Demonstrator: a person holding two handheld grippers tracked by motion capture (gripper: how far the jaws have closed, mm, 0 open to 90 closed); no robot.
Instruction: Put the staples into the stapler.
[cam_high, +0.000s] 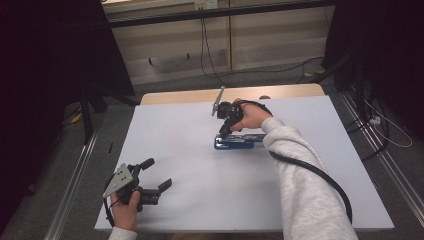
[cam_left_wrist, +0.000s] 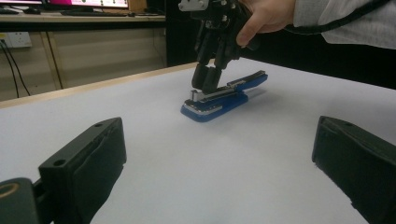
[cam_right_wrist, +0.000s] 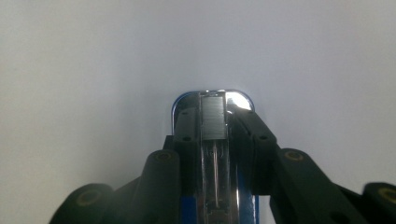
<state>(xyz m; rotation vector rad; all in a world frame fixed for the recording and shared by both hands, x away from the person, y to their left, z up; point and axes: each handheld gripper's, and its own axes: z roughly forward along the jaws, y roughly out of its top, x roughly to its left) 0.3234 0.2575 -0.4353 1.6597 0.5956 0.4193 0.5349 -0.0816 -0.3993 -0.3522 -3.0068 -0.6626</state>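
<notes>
High view: the blue stapler (cam_high: 239, 141) lies flat near the middle of the white worktop (cam_high: 190, 200), and my right gripper (cam_high: 225, 131) comes down on its front end from above. In the right gripper view my jaws sit on either side of the stapler's metal staple channel, closed in against it as far as I can judge. So the grasp looks made or nearly made; lifting, moving or pressing the stapler seems not yet begun, since its base rests on the worktop. My left gripper (cam_high: 159, 182) waits near the worktop's near left corner, jaws spread wide and empty, well apart from the stapler.
</notes>
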